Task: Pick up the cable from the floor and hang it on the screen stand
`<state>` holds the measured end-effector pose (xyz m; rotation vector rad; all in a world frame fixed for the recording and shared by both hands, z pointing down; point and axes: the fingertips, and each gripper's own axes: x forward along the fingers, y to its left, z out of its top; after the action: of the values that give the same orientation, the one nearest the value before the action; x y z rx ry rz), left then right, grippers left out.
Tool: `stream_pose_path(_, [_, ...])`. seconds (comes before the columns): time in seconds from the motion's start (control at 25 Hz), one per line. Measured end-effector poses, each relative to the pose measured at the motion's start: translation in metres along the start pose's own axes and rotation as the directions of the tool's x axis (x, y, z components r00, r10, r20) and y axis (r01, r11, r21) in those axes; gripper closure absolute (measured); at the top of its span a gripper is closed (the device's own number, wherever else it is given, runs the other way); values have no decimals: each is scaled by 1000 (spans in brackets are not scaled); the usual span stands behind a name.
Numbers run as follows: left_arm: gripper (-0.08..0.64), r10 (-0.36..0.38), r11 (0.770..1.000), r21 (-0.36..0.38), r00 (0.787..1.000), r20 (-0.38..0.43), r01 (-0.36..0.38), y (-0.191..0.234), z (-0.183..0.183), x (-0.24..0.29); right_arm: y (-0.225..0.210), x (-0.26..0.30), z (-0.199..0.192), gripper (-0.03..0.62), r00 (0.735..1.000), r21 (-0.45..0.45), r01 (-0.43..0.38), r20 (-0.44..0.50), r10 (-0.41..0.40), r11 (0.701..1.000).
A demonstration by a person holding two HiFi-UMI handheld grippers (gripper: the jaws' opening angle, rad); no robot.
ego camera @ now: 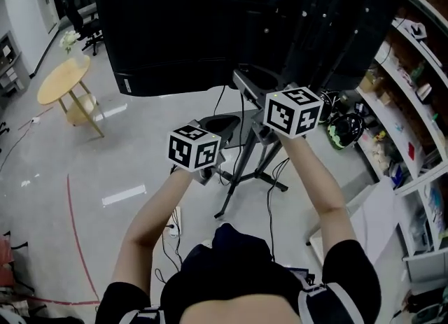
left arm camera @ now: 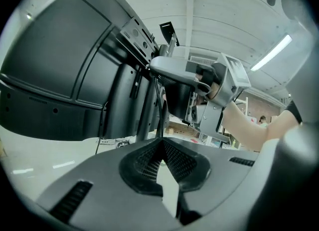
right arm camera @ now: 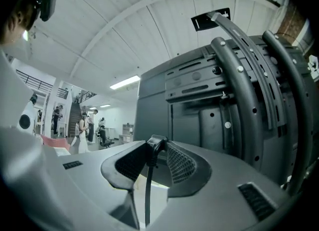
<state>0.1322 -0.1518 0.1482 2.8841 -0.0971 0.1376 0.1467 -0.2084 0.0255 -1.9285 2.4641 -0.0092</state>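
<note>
Cable [right arm camera: 147, 185], thin and black, looks light and limp, hangs pinched in the jaws of the right gripper [right arm camera: 155, 144] and left gripper [left arm camera: 162, 141] by the screen stand [right arm camera: 249, 85], and is probably best held in short spans.

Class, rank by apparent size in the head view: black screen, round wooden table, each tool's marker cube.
1. Black screen
2. Round wooden table, narrowly
3. Right tool's cube, left tool's cube: alike; nearness to camera enlarges them
</note>
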Motion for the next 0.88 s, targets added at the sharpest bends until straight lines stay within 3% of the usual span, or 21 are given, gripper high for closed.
stream_pose_path(0.48, [560, -151, 986, 85, 986, 65, 146, -47, 61, 39, -16, 3, 73, 449, 1000, -98, -5, 30, 8, 995])
stream_pose_path(0.88, [560, -151, 977, 167, 980, 129, 129, -43, 119, 86, -36, -7, 167, 449, 989, -170, -53, 125, 75, 984])
